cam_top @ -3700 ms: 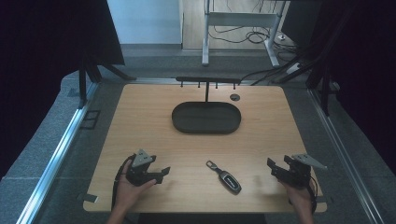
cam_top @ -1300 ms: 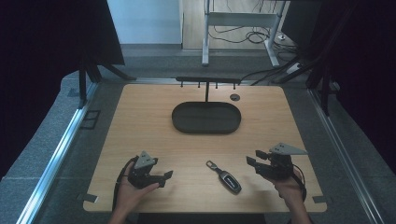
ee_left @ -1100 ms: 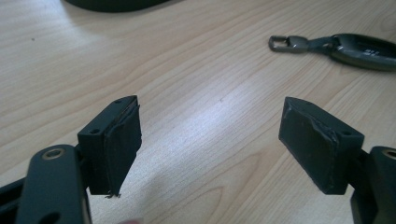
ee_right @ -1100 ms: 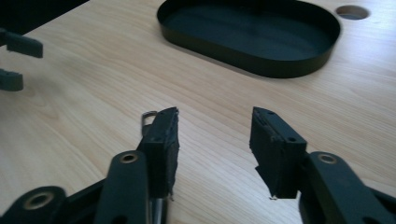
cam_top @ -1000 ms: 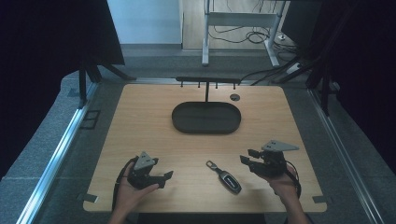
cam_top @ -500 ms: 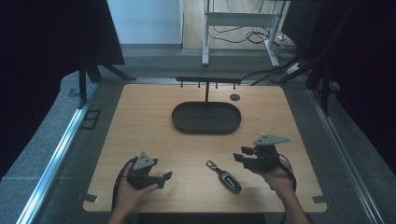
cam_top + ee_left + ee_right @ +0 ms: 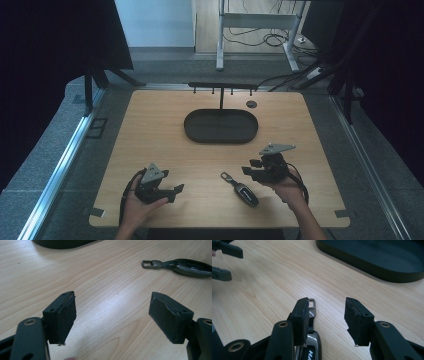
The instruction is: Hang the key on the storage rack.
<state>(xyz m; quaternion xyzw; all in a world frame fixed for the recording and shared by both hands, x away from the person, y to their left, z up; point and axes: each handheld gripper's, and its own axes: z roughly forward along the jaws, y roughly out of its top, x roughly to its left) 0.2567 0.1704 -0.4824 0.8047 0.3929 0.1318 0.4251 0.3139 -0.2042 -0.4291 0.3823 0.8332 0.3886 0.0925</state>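
A black car key fob with a metal loop (image 7: 241,188) is seen lying flat on the pale wooden table (image 7: 150,125), near the front edge, between the two grippers. The right gripper (image 7: 255,169) is held just right of the fob, jaws parted and gripping nothing; the fob is partly hidden under one jaw. The left gripper (image 7: 172,192) is held well left, jaws spread wide, empty. A dark oval tray (image 7: 221,126) is set farther back.

Wooden table (image 7: 150,120) (pale), grey floor (image 7: 45,150), dark curtains (image 7: 45,40).
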